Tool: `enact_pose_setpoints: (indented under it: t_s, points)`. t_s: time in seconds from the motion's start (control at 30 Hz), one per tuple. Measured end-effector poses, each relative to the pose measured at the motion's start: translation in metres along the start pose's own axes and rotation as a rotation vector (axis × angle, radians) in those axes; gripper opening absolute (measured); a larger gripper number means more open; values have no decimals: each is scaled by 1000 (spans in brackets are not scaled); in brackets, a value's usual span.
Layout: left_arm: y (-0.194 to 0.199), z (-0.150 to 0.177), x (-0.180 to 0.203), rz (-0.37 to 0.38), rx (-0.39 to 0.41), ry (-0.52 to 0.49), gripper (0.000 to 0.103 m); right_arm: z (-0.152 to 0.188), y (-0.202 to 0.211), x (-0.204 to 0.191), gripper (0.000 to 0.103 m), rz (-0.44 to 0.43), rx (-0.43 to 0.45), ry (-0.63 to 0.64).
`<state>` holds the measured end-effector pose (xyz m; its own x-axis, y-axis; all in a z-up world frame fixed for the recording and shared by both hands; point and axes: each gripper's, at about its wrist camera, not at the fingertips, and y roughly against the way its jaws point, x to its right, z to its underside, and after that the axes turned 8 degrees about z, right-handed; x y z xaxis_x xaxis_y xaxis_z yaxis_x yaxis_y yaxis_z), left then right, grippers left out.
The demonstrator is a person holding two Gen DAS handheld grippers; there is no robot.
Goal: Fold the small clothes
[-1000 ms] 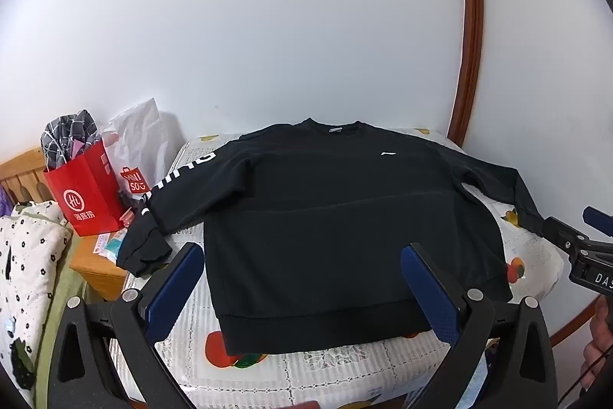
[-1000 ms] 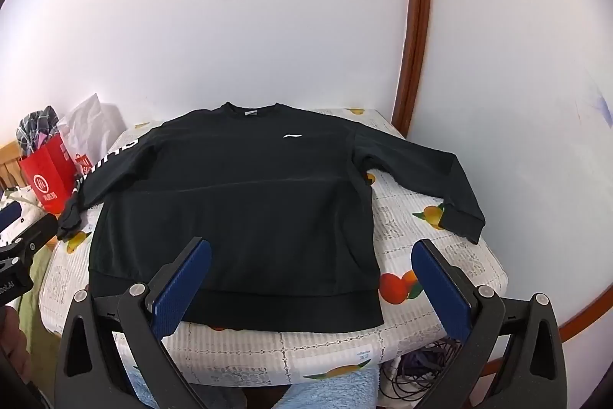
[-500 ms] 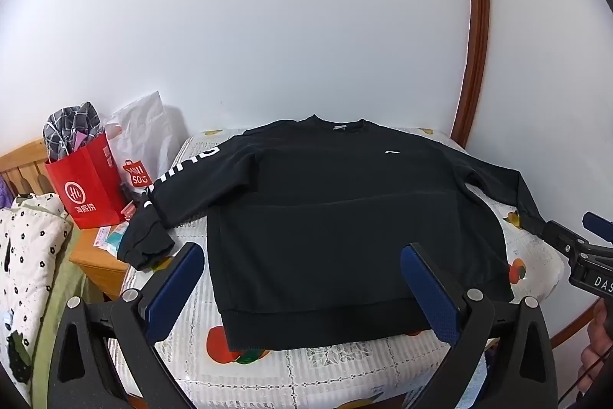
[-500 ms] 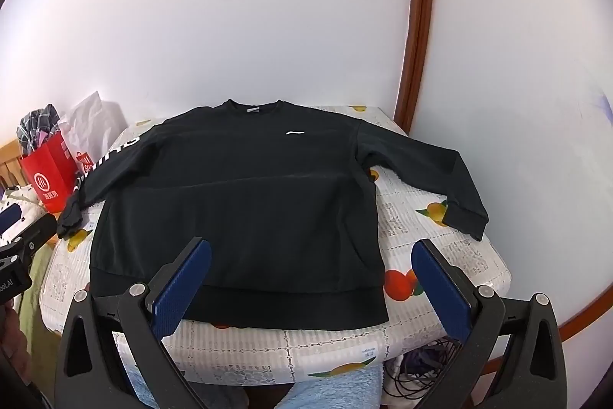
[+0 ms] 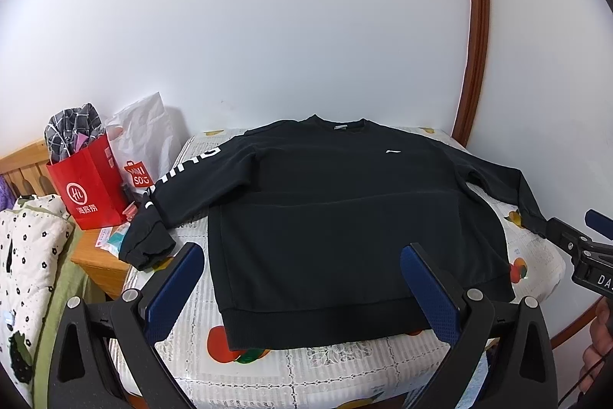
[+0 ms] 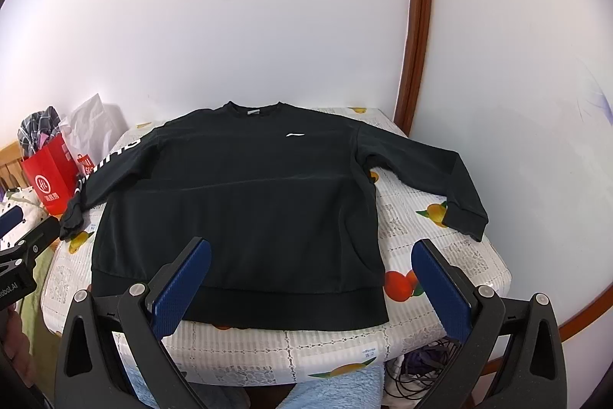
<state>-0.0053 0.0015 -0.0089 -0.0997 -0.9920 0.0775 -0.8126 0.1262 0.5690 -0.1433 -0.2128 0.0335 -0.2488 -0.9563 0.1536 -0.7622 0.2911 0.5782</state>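
A black sweatshirt [image 5: 345, 217] lies face up and spread flat on the desk [image 6: 433, 301], which is covered with a fruit-print cloth; collar toward the wall, hem at the near edge. Both sleeves are extended outward: the sleeve with white lettering [image 5: 180, 186] runs to the left edge, its cuff drooping over the side; the plain sleeve [image 6: 433, 175] reaches toward the right edge, cuff resting on the cloth. The left gripper [image 5: 302, 290] hovers above the near hem, jaws wide apart and holding nothing. The right gripper [image 6: 310, 282] hovers likewise above the hem toward its right corner, jaws wide apart, empty. Neither touches the fabric. A red paper bag [image 5: 90, 186] and a white plastic bag [image 5: 147, 137] stand left of the desk, clear of the garment. Assessment: no fold has been made; the step in hand is the approach before the first grasp. The next move likely calls for descending on a sleeve or a side edge, pinching a single layer cleanly, and carrying it across the body. The overhanging left cuff may drag or slip off when lifted.
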Motion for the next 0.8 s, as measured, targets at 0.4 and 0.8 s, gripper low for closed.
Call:
enact_pose_setpoints:
  t_s: [0.4,0.8]
  points:
    - [1,-4,1,2,-2,3,103,-1,1,0,103,-1,0,-1]
    - [1,-4,2,0,-4,5,103,0,1,0,103,-2,0,-1]
